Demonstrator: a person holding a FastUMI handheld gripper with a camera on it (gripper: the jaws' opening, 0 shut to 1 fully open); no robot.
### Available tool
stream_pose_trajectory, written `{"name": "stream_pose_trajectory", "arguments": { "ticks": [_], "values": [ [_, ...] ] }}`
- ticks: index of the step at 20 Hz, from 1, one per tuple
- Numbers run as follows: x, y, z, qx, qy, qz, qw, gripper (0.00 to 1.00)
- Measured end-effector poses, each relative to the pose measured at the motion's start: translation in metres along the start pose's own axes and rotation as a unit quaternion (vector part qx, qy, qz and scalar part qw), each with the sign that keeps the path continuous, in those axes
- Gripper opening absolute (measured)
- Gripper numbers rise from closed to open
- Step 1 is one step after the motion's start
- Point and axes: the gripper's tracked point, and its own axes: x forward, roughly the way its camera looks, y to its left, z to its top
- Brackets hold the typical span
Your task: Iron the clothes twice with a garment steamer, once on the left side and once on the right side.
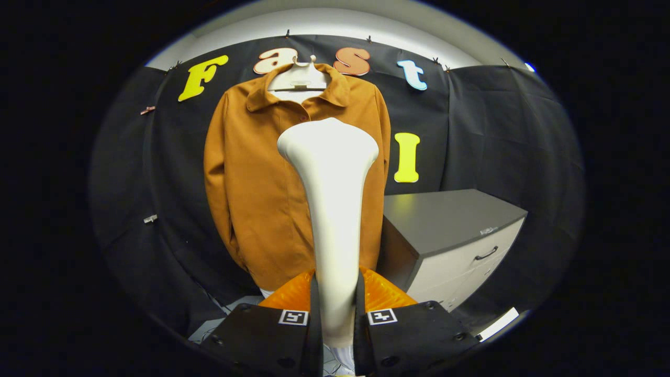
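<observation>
Hand-held gripper (335, 293) held level, clamped on the steamer (330, 209) handle, which stands upright between both fingers, its head facing the far shirt (251, 188) on its hanger (301, 78).

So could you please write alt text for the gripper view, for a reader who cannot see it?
The claw is shut on the handle of a white garment steamer, whose head rises in front of an orange-brown jacket on a hanger. A grey drawer cabinet stands beside the jacket.

Gripper (335, 293) carriages bear square coded markers and screws.
</observation>
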Motion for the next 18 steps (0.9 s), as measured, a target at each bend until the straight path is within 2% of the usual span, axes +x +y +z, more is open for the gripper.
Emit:
{"name": "stream_pose_trajectory", "arguments": {
  "ticks": [7,18],
  "values": [
    [0.031,0.045,0.037,0.004,-0.026,0.025,0.999,0.26],
    [0.102,0.099,0.049,-0.043,-0.028,0.029,0.998,0.26]
  ]
}}
